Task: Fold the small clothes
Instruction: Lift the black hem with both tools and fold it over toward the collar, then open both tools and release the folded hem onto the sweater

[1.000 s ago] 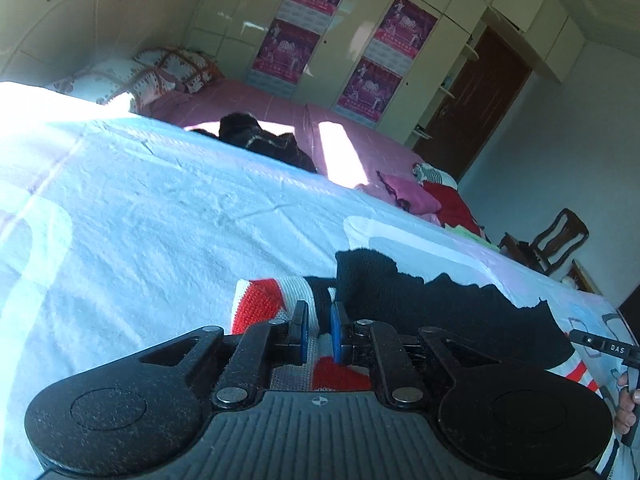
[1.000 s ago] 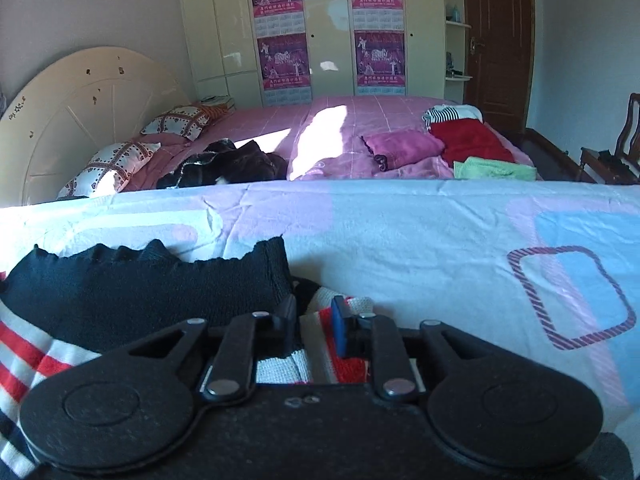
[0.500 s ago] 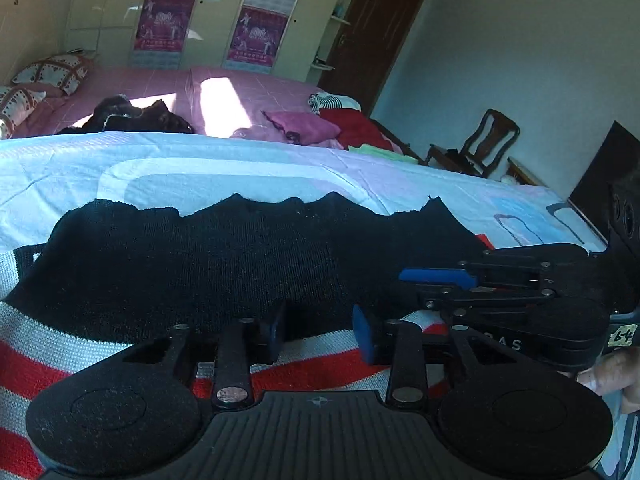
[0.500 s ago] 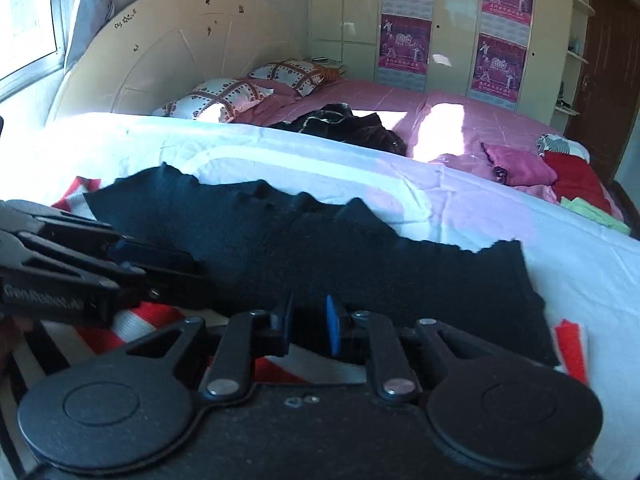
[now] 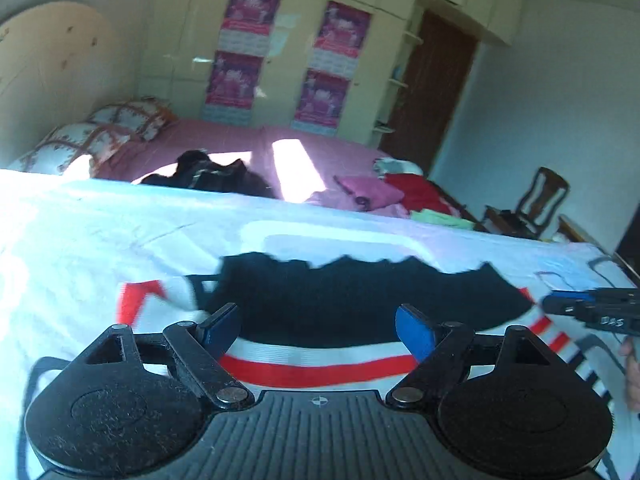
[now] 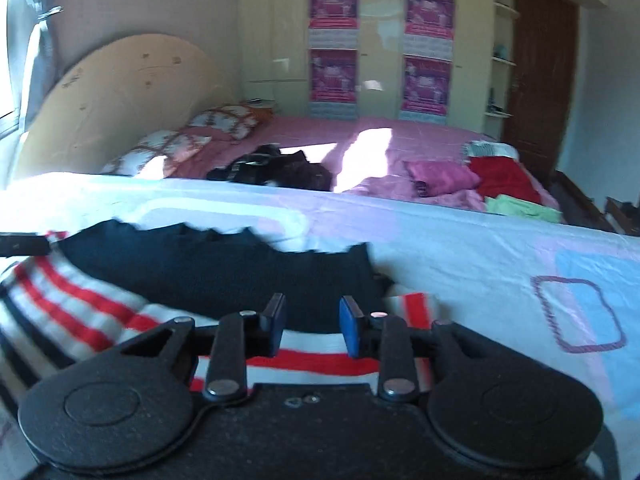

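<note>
both wrist cams low, close over sweater (image 5: pixel 360 304), facing wardrobe (image 6: pixel 380 40).

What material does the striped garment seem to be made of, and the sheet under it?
The striped garment looks like knitted yarn, probably wool or acrylic: ribbed, matte, with a wavy black hem. The sheet seems thin printed cotton or similar: smooth, finely creased.

- The small knitted sweater (image 5: pixel 360 312) lies flat on the near bed's pale patterned sheet (image 5: pixel 120 240).
- Its black part, with a jagged far edge, is folded over on top.
- Beneath it, toward the near side, show white and red stripes (image 6: pixel 80 312), with dark stripes at the left in the right wrist view.
- A white-and-red striped piece (image 6: pixel 412 308) pokes out at the right end.
</note>
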The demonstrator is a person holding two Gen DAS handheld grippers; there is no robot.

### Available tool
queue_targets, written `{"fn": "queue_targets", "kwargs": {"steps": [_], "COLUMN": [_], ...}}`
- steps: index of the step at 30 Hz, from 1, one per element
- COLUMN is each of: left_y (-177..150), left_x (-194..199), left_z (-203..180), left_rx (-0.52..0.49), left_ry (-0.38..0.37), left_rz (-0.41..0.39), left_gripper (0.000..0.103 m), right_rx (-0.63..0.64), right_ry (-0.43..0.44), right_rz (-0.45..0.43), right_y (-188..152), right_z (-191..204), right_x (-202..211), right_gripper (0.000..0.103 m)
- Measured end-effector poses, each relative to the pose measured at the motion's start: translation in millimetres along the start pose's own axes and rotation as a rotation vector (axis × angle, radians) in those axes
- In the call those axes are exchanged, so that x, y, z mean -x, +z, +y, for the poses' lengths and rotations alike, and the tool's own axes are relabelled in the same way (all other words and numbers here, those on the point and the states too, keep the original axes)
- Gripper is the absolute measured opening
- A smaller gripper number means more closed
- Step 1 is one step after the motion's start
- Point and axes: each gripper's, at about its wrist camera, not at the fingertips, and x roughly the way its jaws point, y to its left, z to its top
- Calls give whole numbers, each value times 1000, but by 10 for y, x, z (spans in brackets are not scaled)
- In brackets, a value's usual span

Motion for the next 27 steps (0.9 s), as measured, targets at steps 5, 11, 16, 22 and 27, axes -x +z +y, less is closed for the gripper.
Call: {"fn": "queue_targets", "kwargs": {"steps": [5, 11, 16, 22, 27], "left_y": [-190, -337, -399, -381, -602], "left_x": [-302, -39, 315, 573, 327], "left_z": [-632, -356, 224, -232, -741], "left_rx": [-118, -146, -54, -32, -98], "left_ry": [-18, 100, 162, 82, 98], "left_rz": [125, 138, 123, 52, 127], "left_gripper": [83, 83, 78, 78, 78], "right_rx": [132, 166, 17, 20, 97], "right_ry": [123, -36, -140, 8, 113], "right_rz": [94, 112, 141, 18, 71], "right_y": [-90, -217, -412, -337, -461], "right_z": [711, 349, -388, 199, 957], "right_x": [-219, -94, 182, 577, 445], "right_gripper": [25, 28, 34, 30, 28]}}
